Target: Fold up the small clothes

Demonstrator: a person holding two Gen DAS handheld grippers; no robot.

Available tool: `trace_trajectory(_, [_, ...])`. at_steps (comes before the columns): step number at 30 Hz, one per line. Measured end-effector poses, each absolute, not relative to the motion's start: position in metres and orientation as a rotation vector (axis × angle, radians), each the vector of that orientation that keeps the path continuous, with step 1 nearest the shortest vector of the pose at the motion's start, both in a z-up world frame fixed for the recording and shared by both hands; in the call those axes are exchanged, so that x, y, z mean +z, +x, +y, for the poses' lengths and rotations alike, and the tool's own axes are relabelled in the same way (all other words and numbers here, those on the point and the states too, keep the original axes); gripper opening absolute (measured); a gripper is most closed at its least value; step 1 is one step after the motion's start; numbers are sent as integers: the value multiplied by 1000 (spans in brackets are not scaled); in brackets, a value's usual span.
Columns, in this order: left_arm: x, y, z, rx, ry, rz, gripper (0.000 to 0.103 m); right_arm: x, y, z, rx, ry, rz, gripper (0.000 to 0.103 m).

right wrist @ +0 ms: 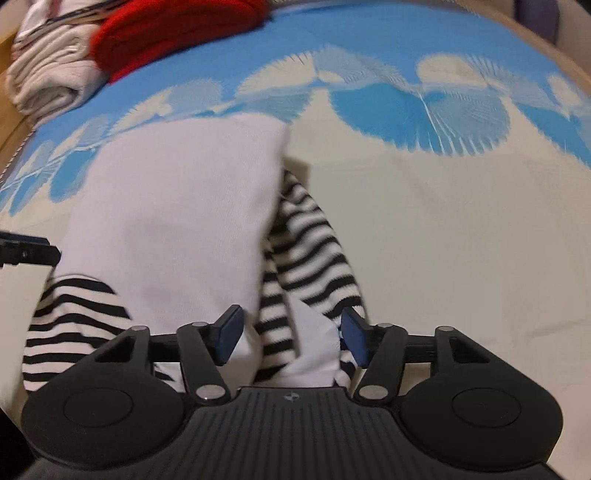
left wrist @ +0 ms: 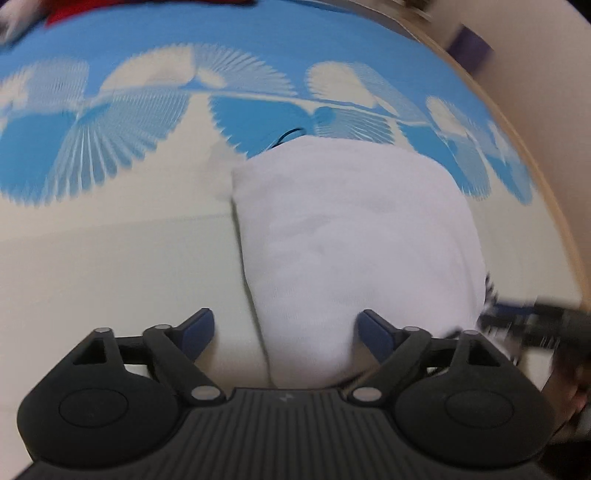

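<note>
We're looking down on a cream and blue patterned cloth (left wrist: 110, 258) spread over the surface, and in the middle of it lies the white garment (left wrist: 351, 240), folded into a plump oblong. From the right wrist view we see black-and-white striped sleeves (right wrist: 306, 243) poking out from under the white panel: one runs down its right edge, another peeks out at the lower left.

Our left gripper (left wrist: 284, 330) has its jaws wide apart, blue pads clear of the fabric; the near left corner of the garment sits between them, not pinched. Our right gripper (right wrist: 291, 338) also has its jaws apart, straddling the near end of the striped sleeve and a white fold, with the right pad just beside the stripes and no clamp on them that we can see. Everything is a bit blurred.

At the far left of the right wrist view, a red knitted item (right wrist: 177, 33) and a pale rolled-up cloth (right wrist: 51, 74) lie at the back edge of the patterned cloth, well apart from the garment. The tip of the other gripper shows at each view's side edge.
</note>
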State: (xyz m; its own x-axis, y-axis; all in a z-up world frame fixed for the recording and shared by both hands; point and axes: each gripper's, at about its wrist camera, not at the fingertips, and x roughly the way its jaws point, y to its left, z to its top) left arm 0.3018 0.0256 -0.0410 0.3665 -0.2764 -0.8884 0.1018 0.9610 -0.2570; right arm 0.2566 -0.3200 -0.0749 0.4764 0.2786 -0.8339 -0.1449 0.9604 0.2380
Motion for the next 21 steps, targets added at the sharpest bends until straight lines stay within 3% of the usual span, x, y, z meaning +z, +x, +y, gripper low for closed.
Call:
trace_trajectory(8, [-73, 310, 34, -273, -377, 1191, 97, -90, 265, -312, 259, 139, 1091, 73])
trace_trajectory(13, [-80, 320, 30, -320, -405, 1165, 97, -91, 267, -308, 263, 118, 1086, 72])
trace_trajectory(16, [-84, 326, 26, -351, -421, 1157, 97, -89, 267, -306, 260, 116, 1078, 59])
trace_trajectory(18, [-85, 329, 22, -371, -421, 1147, 94, -88, 268, -305, 278, 137, 1071, 40])
trace_trajectory(19, [-86, 331, 21, -373, -416, 1143, 93, -88, 269, -305, 293, 163, 1076, 26])
trace_trajectory(21, [-87, 335, 19, -387, -409, 1132, 85, -87, 269, -303, 303, 190, 1083, 21])
